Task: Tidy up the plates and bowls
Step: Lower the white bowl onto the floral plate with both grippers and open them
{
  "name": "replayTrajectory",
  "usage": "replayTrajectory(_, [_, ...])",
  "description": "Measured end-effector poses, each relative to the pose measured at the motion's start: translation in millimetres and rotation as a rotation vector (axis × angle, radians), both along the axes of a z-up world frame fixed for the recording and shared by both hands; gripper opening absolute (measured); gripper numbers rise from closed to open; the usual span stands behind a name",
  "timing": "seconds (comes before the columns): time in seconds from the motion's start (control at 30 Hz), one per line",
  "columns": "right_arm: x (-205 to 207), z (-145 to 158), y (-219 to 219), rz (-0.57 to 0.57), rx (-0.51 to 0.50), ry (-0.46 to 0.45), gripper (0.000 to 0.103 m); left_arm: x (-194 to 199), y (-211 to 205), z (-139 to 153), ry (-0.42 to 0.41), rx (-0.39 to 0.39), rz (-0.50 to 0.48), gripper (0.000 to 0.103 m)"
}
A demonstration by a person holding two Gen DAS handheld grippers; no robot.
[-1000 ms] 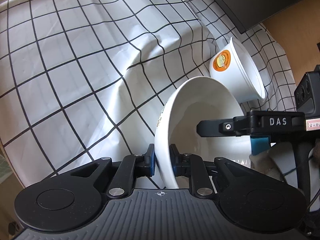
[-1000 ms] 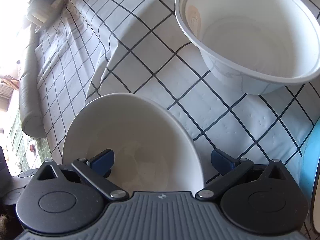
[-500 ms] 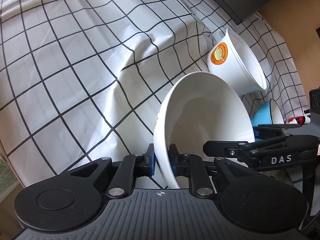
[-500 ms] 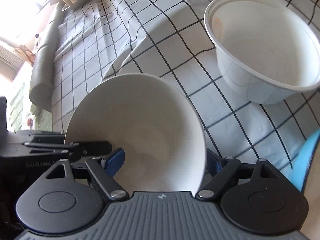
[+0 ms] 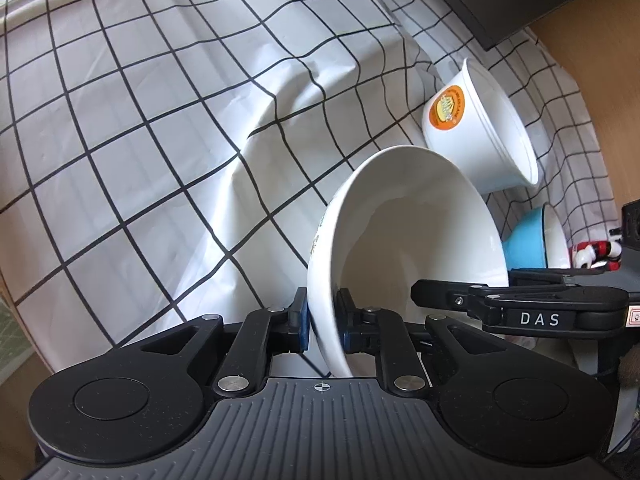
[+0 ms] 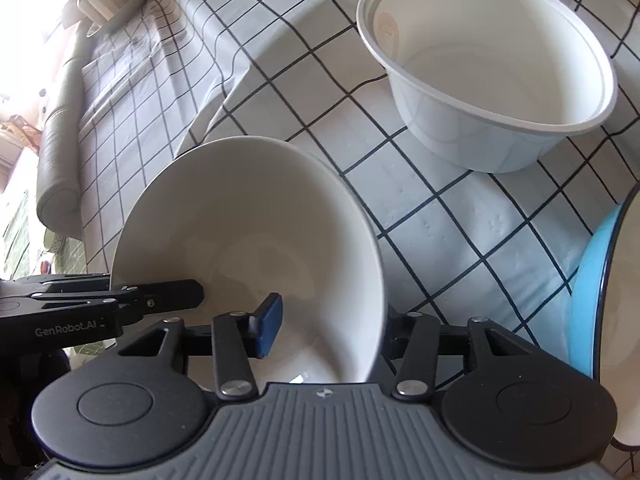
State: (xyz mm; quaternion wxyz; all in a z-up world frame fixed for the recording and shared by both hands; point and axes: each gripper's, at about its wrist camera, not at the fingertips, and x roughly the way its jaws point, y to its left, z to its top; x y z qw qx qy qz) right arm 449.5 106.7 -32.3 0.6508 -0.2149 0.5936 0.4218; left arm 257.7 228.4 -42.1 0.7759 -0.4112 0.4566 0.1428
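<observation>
The left gripper (image 5: 325,322) pinches the white ceramic bowl's (image 5: 404,236) rim; the right gripper (image 6: 332,330) has just been closing astride the opposite rim, its inner pad (image 6: 269,326) not touching.

Daylight floods in from beyond the fingers' far left in the right wrist view, blowing out that corner to white glare. The ceramic bowl (image 6: 256,240) between the fingers shows soft grey shading inside. Both views are sharp, with strong fisheye bending of the checked tablecloth (image 5: 160,140) lines toward the edges.
</observation>
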Motion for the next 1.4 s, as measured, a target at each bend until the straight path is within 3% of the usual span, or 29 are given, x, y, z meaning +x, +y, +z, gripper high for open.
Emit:
replayTrajectory(0.2, [-14.6, 7.6, 0.1, -0.004, 0.024, -0.015, 0.041, -0.3, 1.1, 11.0, 0.042, 0.083, -0.036, 0.022])
replayTrajectory(0.43, [-24.2, 39.6, -10.2, -0.053, 0.103, -0.029, 0.041, 0.7, 4.6, 50.7, 0.011, 0.139, -0.078, 0.022])
replayTrajectory(0.67, [-20.2, 81.7, -67.3, -0.198, 0.165, -0.081, 0.041, 31.3, -36.5, 86.0, -0.044, 0.152, -0.256, 0.020])
replayTrajectory(0.83, [-22.5, 81.8, -125.3, -0.328, 0.118, -0.116, 0.041, 49.4, -87.1, 73.7, -0.044, 0.109, -0.425, 0.020])
replayTrajectory(1.03, [-29.4, 53.4, -177.8, -0.452, 0.040, -0.065, 0.041, 58.2, -140.9, 41.4, 0.047, 0.070, -0.573, 0.023])
replayTrajectory(1.4, [-39.4, 25.8, -206.2, -0.496, 0.033, -0.010, 0.041, 63.1, -153.5, 20.1, 0.114, 0.073, -0.613, 0.020])
